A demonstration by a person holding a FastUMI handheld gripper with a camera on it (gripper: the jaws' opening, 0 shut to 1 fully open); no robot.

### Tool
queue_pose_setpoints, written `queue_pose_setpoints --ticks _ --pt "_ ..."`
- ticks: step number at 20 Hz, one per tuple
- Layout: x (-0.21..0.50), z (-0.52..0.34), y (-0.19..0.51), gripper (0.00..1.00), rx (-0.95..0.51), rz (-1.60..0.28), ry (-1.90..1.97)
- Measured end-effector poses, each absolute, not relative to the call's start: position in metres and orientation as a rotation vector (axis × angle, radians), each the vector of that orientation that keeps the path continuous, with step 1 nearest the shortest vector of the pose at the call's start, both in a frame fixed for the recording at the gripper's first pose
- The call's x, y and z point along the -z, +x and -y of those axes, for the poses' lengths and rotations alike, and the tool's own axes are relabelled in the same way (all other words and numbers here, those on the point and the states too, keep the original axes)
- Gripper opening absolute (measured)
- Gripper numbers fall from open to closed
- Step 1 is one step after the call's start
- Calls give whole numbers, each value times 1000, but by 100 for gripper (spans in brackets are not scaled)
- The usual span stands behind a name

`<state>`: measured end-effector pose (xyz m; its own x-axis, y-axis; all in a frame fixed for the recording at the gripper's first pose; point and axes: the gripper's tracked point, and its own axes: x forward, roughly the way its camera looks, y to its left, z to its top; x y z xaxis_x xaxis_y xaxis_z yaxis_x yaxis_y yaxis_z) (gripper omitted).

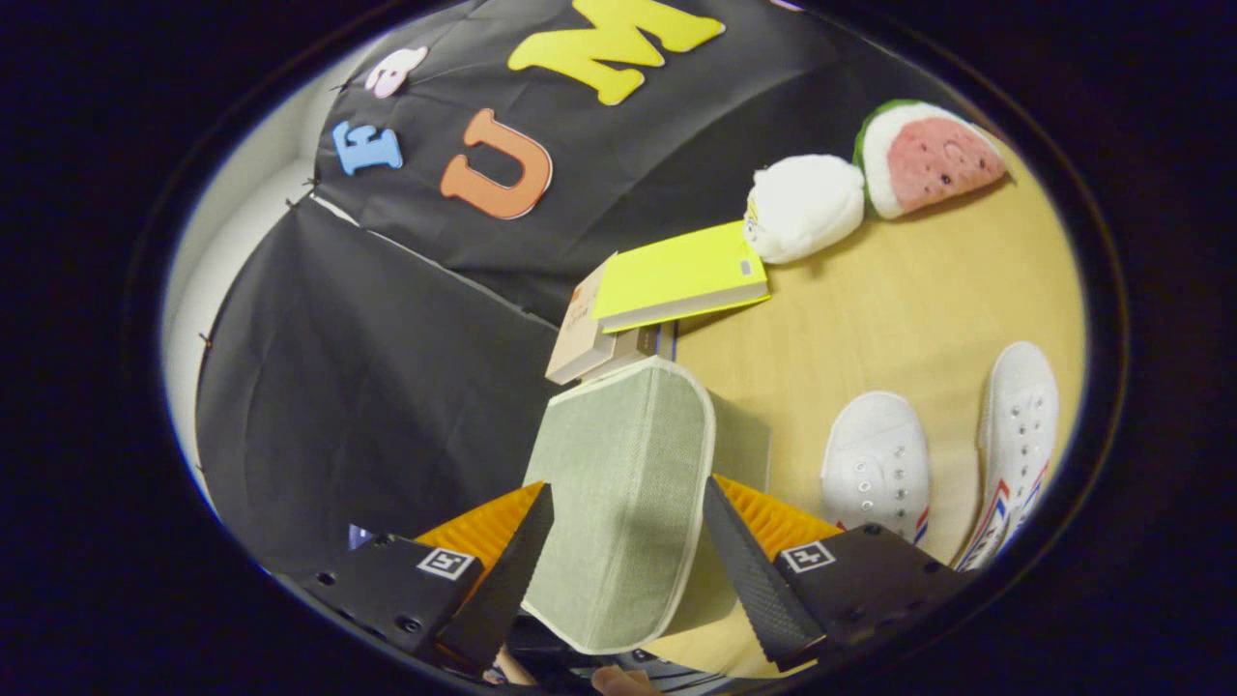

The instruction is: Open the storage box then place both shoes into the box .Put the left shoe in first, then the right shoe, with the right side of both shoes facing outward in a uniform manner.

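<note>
- Spreading under everything was a pale wooden desk, smooth and yellowish, closed in behind by the booth's black cloth wall, with a strip of pale room wall showing past the cloth's edge.
- The hand-held gripper had its two black textured fingers set wide, one on each side of the storage box's raised lid; whether both pads pressed on the lid could not be told.
- The lid was a grey-green fabric panel with white piping, standing up between the fingers, and the storage box showed as a matching fabric side just behind it.
- Two white canvas shoes with metal eyelets and red and blue stripes lay side by side on the desk beside the box, near each other and apart from it.
- Beyond the box a yellow book lay on a tan one; their printing was too small to read.
- Farther back, a white plush toy sat touching a watermelon-slice plush.
- Each finger mount carried a small square black-and-white marker.
</note>
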<state>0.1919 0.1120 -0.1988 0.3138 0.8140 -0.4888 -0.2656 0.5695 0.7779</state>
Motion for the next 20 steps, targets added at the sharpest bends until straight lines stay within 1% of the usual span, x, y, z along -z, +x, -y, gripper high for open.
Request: queue_pose_setpoints --ticks 6,9,10,12,13,20 --pt "232 -132 197 99 -957 -1273 868" --pt "233 -138 199 98 -995 -1318 910" --pt "229 -141 198 95 -1021 -1316 909" --pt "229 -135 196 74 -1029 -1325 862" --pt "228 -136 195 70 -1031 -1337 849" --pt "219 -126 188 65 -1018 -1382 820"
